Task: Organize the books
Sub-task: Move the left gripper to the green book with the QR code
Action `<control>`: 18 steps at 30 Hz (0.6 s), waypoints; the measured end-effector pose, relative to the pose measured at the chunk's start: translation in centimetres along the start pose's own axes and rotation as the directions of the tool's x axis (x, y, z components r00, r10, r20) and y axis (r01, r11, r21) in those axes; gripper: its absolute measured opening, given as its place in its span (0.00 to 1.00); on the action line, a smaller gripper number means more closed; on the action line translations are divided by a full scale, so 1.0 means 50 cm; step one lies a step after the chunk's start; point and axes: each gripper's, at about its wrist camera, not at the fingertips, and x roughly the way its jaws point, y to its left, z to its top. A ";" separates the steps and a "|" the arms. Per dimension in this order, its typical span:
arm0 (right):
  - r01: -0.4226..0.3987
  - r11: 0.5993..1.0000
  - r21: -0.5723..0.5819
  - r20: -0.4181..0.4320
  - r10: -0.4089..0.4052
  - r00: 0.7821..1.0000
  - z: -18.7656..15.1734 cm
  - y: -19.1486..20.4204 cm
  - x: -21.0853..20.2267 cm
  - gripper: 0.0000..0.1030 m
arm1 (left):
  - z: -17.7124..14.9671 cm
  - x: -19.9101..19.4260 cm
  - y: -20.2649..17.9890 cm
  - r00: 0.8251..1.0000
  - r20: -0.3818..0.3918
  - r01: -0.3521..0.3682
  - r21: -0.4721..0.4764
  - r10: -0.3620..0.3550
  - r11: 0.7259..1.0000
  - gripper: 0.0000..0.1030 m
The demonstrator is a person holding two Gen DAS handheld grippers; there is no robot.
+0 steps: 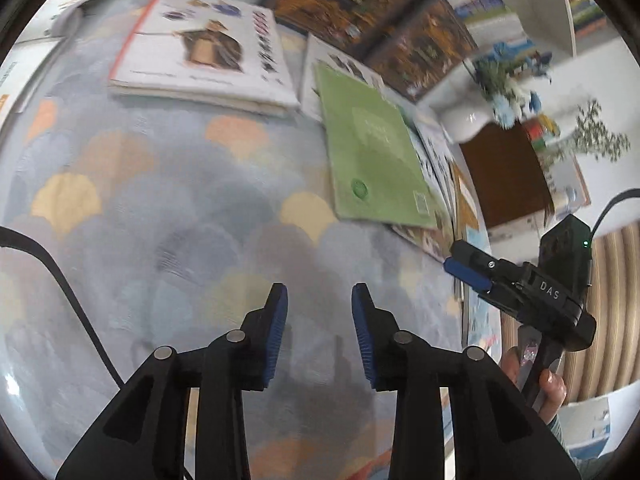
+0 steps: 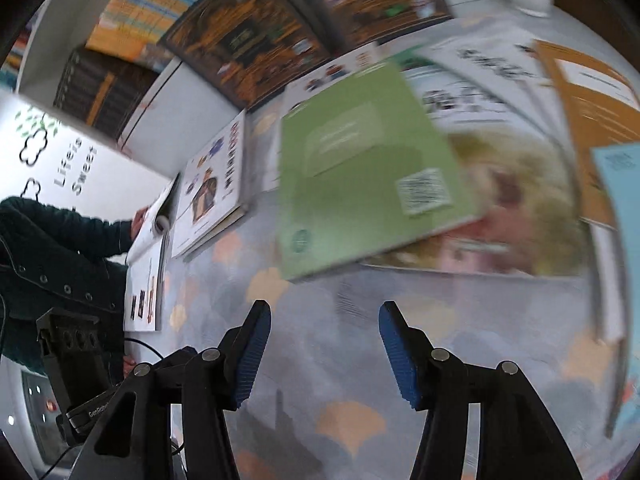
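Right wrist view blurs the green book [image 2: 360,168]; both hand-held grippers gape empty.

the grippers [image 1: 320,332] were black, with ribbed blue pads [image 2: 400,356], silver pivot pins and white "das" lettering; the person wore a dark studded sleeve [image 2: 52,240].

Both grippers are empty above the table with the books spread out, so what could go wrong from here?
1. The green book lies loosely on an uneven, fanned pile; grabbing it may slide the books beneath.
2. The left gripper and right gripper are close together, so they could collide reaching for the same book.
3. A black cable trails across the tablecloth and might snag.
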 end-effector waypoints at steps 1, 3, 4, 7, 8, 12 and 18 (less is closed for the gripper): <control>0.004 1.000 0.007 0.008 -0.004 1.000 -0.004 -0.014 -0.012 0.54 | -0.002 0.008 -0.008 1.000 -0.015 -0.014 -0.003 0.014 1.000 0.43; 0.011 1.000 0.022 0.019 -0.012 1.000 -0.008 -0.043 -0.034 0.54 | -0.001 0.025 -0.018 0.999 -0.045 -0.028 -0.024 0.027 0.999 0.59; 0.007 1.000 0.026 0.022 -0.008 1.000 -0.006 -0.055 -0.040 0.55 | 0.001 0.030 -0.024 0.999 -0.044 -0.013 -0.027 0.012 1.000 0.59; 0.000 1.000 0.024 0.028 0.000 1.000 0.005 -0.080 -0.053 0.55 | 0.026 0.047 -0.040 0.999 -0.037 -0.009 -0.041 0.008 0.999 0.59; 0.000 1.000 0.020 0.030 -0.001 1.000 0.010 -0.090 -0.059 0.55 | 0.034 0.053 -0.047 1.000 -0.027 -0.013 -0.045 0.012 0.999 0.59; 0.007 1.000 -0.013 0.040 -0.007 0.999 0.054 -0.101 -0.066 0.55 | 0.088 0.077 -0.072 0.998 0.028 -0.052 -0.036 0.053 0.998 0.59; 0.087 0.994 -0.062 0.010 -0.087 0.996 0.142 -0.104 -0.023 0.39 | 0.153 0.129 -0.065 0.989 0.054 -0.131 -0.145 0.140 0.981 0.57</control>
